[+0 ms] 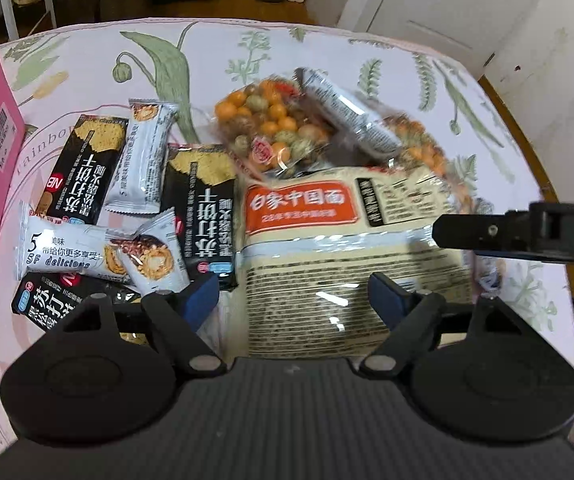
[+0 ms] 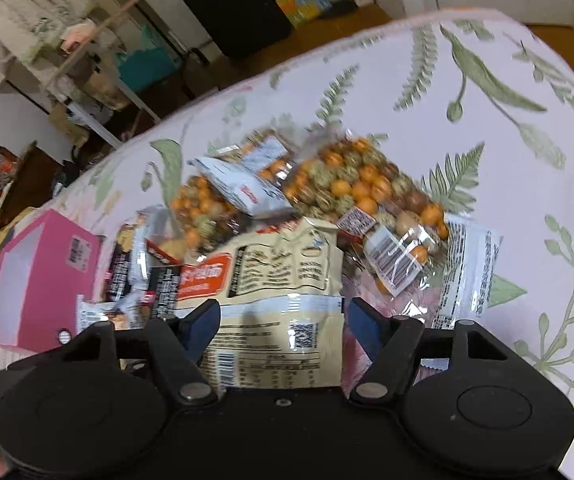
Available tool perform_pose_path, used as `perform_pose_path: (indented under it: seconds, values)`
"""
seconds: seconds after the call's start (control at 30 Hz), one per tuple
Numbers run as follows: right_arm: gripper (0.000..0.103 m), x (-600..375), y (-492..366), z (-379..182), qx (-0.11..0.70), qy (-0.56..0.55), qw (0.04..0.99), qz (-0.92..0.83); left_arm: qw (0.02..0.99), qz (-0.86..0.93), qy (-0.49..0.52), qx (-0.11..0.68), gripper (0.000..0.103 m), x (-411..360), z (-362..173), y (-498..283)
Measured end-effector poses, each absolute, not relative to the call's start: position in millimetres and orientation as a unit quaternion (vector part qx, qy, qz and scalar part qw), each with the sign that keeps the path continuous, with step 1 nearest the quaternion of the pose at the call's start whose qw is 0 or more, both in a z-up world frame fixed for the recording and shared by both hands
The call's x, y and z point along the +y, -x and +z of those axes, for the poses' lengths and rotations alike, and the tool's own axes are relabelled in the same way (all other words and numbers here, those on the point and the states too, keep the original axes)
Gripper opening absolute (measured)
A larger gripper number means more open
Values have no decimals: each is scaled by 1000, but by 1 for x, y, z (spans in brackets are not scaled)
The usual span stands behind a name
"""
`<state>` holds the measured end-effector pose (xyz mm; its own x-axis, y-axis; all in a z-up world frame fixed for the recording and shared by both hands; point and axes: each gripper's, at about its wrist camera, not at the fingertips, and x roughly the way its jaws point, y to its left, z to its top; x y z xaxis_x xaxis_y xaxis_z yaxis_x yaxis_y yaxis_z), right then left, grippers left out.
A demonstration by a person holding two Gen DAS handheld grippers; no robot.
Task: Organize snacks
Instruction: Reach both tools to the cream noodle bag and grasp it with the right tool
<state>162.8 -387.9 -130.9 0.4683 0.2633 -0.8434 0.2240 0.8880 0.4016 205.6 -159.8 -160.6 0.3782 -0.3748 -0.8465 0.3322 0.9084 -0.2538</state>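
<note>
Cream plastic noodle packet with orange label (image 1: 351,248): flat on floral leaf-print tablecloth (image 1: 427,68), centre of snack heap, long axis running from grippers toward far table edge, orange label at far end.
Left gripper (image 1: 295,292): jaws partly spread, straddling near end of packet; blue pads not seen pressing, nothing held.
Right gripper (image 2: 283,320): jaws partly spread, flanking same packet (image 2: 283,280); contact unclear.
Clear crinkly bag of orange and green coated nuts (image 1: 275,128): beyond packet.
Glossy black cracker packs (image 1: 203,216): left.
Pink cardboard box (image 2: 43,276): far left.
</note>
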Motion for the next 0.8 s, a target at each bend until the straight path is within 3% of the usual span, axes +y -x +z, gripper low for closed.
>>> perform_pose_path:
  seconds: [0.13,0.27,0.63,0.8]
  values:
    - [52,-393,-164,-144,535,-257,804,6,818,-231,37,526,84,-155,-174,-206]
    - [47,-405,-162,-152,539,-297,788,4,784,-245,91,563,88,-151,-185,-214]
    - [53,-409,-170,-165,554,-324,767,11,799,-283,92,523,97,-163,-195,-211]
    - [64,-392,-174,-168,578,-282,764,50,801,-302,70,512,96,-174,-192,-197]
